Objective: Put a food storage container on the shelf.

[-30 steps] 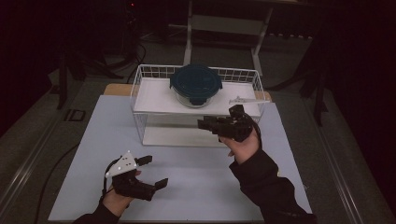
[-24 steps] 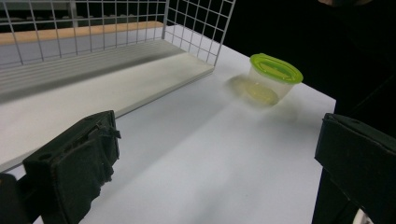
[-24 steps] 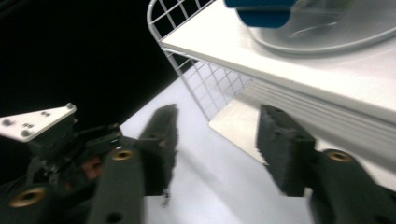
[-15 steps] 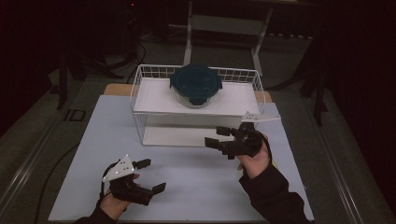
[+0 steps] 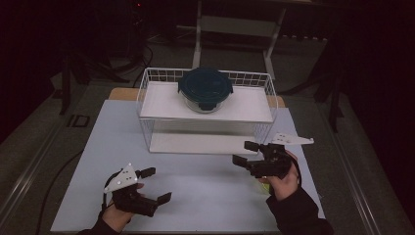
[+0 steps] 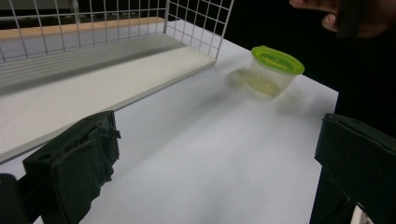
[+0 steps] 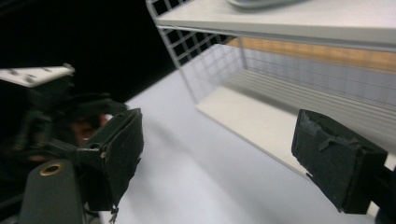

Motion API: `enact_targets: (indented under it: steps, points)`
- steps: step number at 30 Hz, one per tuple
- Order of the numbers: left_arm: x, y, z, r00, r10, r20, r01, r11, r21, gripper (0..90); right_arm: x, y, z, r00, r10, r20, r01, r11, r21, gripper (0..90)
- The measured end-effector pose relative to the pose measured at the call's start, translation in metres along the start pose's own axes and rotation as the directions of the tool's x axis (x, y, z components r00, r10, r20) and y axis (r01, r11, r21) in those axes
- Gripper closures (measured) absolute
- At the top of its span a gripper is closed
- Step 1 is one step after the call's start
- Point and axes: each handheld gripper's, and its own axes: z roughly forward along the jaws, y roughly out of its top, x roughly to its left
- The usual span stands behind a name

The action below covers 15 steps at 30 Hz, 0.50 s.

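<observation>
**Both grippers empty, jaws wide**

Left gripper (image 5: 152,184) sits low over the white table (image 5: 205,196), jaws spread, nothing between them. Wire rack (image 5: 147,98) behind carries the dark-lidded bowl (image 5: 205,88) on its top shelf. Right gripper (image 5: 248,152), jaws just opened wide, empty, near the green-lidded tub (image 6: 273,70).

White table (image 5: 205,196), wire shelf rack (image 5: 147,98) and green-lidded tub (image 6: 273,70) standing on it

We see a lidded bowl (image 5: 205,89) on the wire rack's (image 5: 147,100) upper shelf; a small tub (image 6: 272,70) sits right of the rack on the table (image 5: 205,196).
</observation>
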Motion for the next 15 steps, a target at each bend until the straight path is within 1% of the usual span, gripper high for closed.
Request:
enact_targets:
  steps: [1,2,3,4,5,6,7,8,9,11,12,14,15]
  points:
    - [0.0,-0.001,0.0,1.0,0.002,0.0,-0.002,1.0,0.003,0.0,-0.004,-0.006,-0.006,0.9997,0.002,0.022,-0.002,1.0,0.013,16.7]
    - [0.0,-0.001,0.0,1.0,0.002,0.0,-0.002,1.0,0.003,0.0,-0.004,-0.006,-0.006,0.9997,0.002,0.022,-0.002,1.0,0.013,16.7]
    - [0.001,-0.001,-0.001,1.0,-0.002,0.001,0.002,1.0,0.002,0.0,-0.008,-0.011,-0.011,0.9992,0.004,0.039,-0.005,1.0,0.024,16.0]
    - [0.001,-0.001,-0.001,1.0,-0.002,0.001,0.002,1.0,0.002,0.0,-0.008,-0.011,-0.011,0.9992,0.004,0.039,-0.005,1.0,0.024,16.0]
    - [0.001,-0.002,-0.001,1.0,-0.005,-0.001,0.005,1.0,0.0,0.0,-0.011,-0.016,-0.017,0.9981,0.008,0.061,-0.01,1.0,0.018,14.5]
    - [0.001,-0.002,-0.001,0.9999,-0.01,-0.005,0.01,1.0,-0.001,0.0,-0.012,-0.017,-0.019,0.9974,0.007,0.071,-0.008,1.0,0.017,13.6]
    - [0.002,-0.002,-0.001,0.9999,-0.01,-0.007,0.01,1.0,0.002,0.0,-0.013,-0.019,-0.021,0.996,0.003,0.089,-0.005,1.0,0.024,13.6]
    - [0.002,-0.002,-0.001,0.9999,-0.01,-0.007,0.01,1.0,0.002,0.0,-0.015,-0.021,-0.023,0.994,0.005,0.11,-0.007,1.0,0.019,13.5]
    - [0.002,-0.003,0.0,0.9999,-0.012,-0.003,0.012,0.9999,-0.001,0.0,-0.016,-0.022,-0.026,0.9931,0.009,0.117,-0.01,1.0,0.008,13.5]
    - [0.002,-0.003,0.0,0.9999,-0.009,-0.005,0.009,1.0,0.002,0.0,-0.02,-0.026,-0.031,0.9896,0.007,0.144,-0.01,1.0,0.014,13.6]
    - [0.002,-0.003,0.0,1.0,-0.008,-0.003,0.008,1.0,0.001,0.0,-0.021,-0.028,-0.034,0.989,0.008,0.148,-0.01,1.0,0.009,14.7]
    - [0.001,-0.002,0.0,1.0,-0.005,-0.005,0.005,1.0,0.0,0.0,-0.025,-0.032,-0.041,0.9862,-0.002,0.166,-0.002,1.0,0.024,16.5]
    - [0.001,-0.002,0.0,1.0,-0.003,0.0,0.003,1.0,-0.004,0.0,-0.027,-0.034,-0.045,0.9849,0.001,0.173,-0.006,1.0,0.027,20.3]
